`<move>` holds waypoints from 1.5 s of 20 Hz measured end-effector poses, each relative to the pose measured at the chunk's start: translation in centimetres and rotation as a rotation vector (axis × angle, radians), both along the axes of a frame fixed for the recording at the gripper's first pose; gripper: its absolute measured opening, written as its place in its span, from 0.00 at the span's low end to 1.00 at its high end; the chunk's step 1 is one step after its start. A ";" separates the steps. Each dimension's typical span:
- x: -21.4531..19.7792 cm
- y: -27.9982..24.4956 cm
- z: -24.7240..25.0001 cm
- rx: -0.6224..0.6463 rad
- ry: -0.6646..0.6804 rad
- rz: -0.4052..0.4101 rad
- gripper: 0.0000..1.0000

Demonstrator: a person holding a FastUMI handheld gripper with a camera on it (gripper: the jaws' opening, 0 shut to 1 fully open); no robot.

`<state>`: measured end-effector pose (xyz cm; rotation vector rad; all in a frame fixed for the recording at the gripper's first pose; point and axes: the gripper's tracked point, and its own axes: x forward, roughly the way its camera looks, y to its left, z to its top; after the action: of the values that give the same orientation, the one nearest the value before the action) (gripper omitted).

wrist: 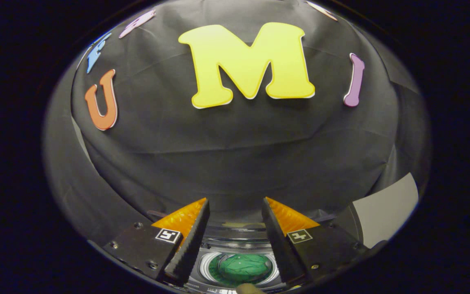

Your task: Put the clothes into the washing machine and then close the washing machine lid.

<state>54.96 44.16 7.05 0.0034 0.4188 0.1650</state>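
The gripper (235, 204) hangs with its two fingers spread wide, nothing held between them. Below the gap sits the washing machine (239, 245), its round opening ringed in pale plastic, and a green garment (245, 267) lies inside the drum. A small tan shape (249, 289) at the near rim is too cut off to identify. Off to the right stands a pale grey panel (386, 208), partly hidden; whether it is the lid is unclear.

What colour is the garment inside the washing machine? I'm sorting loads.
Green, seen in the gripper view: the garment lies in the washing machine, between the open gripper's fingers.
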 end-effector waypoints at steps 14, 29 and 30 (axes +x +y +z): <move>4.9 1.0 -6.8 -0.110 0.181 -0.051 0.81; 4.4 0.7 -7.1 -0.115 0.130 -0.057 0.82; 4.4 0.7 -7.2 -0.116 0.126 -0.056 0.82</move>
<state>59.40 44.86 -0.18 -0.0886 0.5535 0.0853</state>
